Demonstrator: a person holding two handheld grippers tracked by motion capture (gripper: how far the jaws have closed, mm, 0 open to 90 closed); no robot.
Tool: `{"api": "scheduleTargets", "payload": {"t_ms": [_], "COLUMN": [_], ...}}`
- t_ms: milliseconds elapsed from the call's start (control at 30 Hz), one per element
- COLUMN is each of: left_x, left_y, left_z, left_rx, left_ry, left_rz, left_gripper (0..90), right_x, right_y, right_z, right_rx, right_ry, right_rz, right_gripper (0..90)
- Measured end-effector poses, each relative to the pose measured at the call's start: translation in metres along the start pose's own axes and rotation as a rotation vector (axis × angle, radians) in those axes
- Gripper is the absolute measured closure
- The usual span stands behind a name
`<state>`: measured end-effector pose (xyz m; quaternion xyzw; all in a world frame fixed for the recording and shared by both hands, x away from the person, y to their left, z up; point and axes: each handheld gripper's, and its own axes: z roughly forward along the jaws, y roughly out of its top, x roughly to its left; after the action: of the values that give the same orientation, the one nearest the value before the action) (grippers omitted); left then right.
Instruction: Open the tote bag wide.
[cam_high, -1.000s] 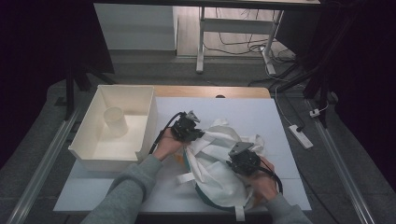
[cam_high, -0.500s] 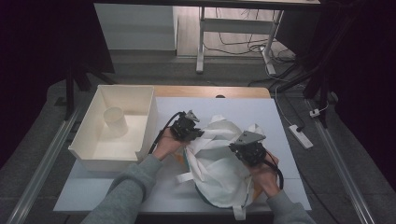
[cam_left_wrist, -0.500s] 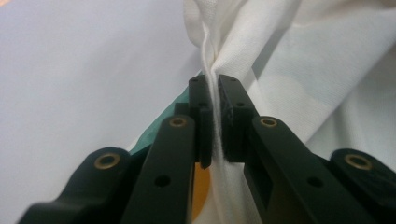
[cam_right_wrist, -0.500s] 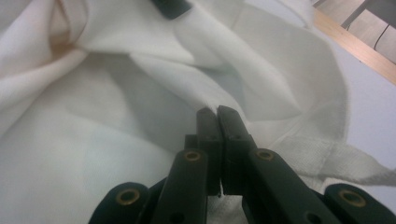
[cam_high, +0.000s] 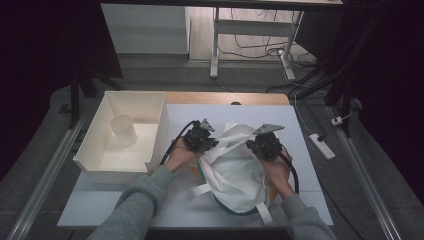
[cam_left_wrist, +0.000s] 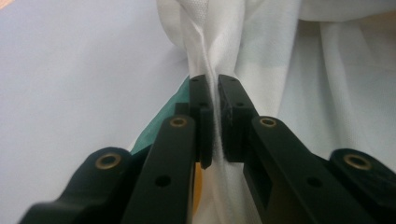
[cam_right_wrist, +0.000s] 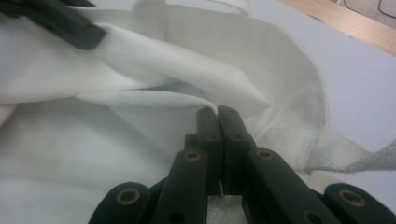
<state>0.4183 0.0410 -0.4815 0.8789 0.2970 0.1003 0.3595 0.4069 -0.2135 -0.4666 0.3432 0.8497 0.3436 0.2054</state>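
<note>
A white cloth bag (cam_high: 235, 170) with webbing straps lies on the table's white sheet, over something teal (cam_high: 235, 211) and orange (cam_high: 192, 170). My left gripper (cam_high: 212, 142) is at the bag's left upper edge. In the left gripper view it (cam_left_wrist: 215, 79) is shut on a bunched fold of the bag (cam_left_wrist: 261, 42), with teal (cam_left_wrist: 159, 126) showing beneath. My right gripper (cam_high: 252, 145) is at the bag's right upper edge. In the right gripper view it (cam_right_wrist: 217, 109) is shut, with a fold of the bag (cam_right_wrist: 140, 121) pinched at its tips and a strap (cam_right_wrist: 327, 149) to the right.
A white bin (cam_high: 95, 165) with a pale cup (cam_high: 122, 130) inside stands at the left of the table. The table's wooden far edge (cam_high: 225, 97) lies beyond the sheet. A power strip (cam_high: 321, 146) lies on the floor at the right.
My right gripper has moved toward the far side of the table and a little up, drawing the bag's right edge with it. The left gripper has stayed in place.
</note>
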Motion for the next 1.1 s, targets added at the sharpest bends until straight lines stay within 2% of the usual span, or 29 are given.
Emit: {"api": "scheduleTargets", "payload": {"t_ms": [133,300,467,600,733,833,1000,1100], "left_x": [0.001,0.000,-0.001,-0.001,0.000,0.001,0.001,0.001], "left_y": [0.000,-0.001,-0.001,-0.001,-0.002,-0.002,-0.003,-0.003], "left_z": [0.001,0.003,0.004,0.005,0.005,0.005,0.005,0.005], "left_rx": [0.002,0.007,0.007,0.009,0.010,0.009,0.012,0.010], "left_ry": [0.000,0.000,0.001,-0.001,-0.002,-0.004,-0.004,0.000], "left_rz": [0.001,0.001,0.005,0.002,0.002,0.000,-0.003,-0.003], "left_gripper": [84.3,84.3,84.2,84.2,83.8,83.1,82.8,82.8], "right_x": [-0.007,-0.013,-0.020,-0.020,-0.020,-0.020,-0.011,-0.004], "right_y": [0.001,-0.001,-0.007,-0.007,-0.007,-0.005,0.000,0.001], "right_z": [0.011,0.026,0.043,0.045,0.040,0.029,0.003,-0.009], "right_rx": [0.011,0.057,0.082,0.082,0.062,0.031,-0.032,-0.034], "right_ry": [-0.016,-0.052,-0.045,-0.055,-0.039,-0.002,0.001,0.067], "right_rz": [0.004,-0.022,-0.009,-0.020,-0.011,0.006,-0.023,-0.041], "right_gripper": [89.1,89.1,89.3,89.2,85.4,70.8,58.2,52.3]}}
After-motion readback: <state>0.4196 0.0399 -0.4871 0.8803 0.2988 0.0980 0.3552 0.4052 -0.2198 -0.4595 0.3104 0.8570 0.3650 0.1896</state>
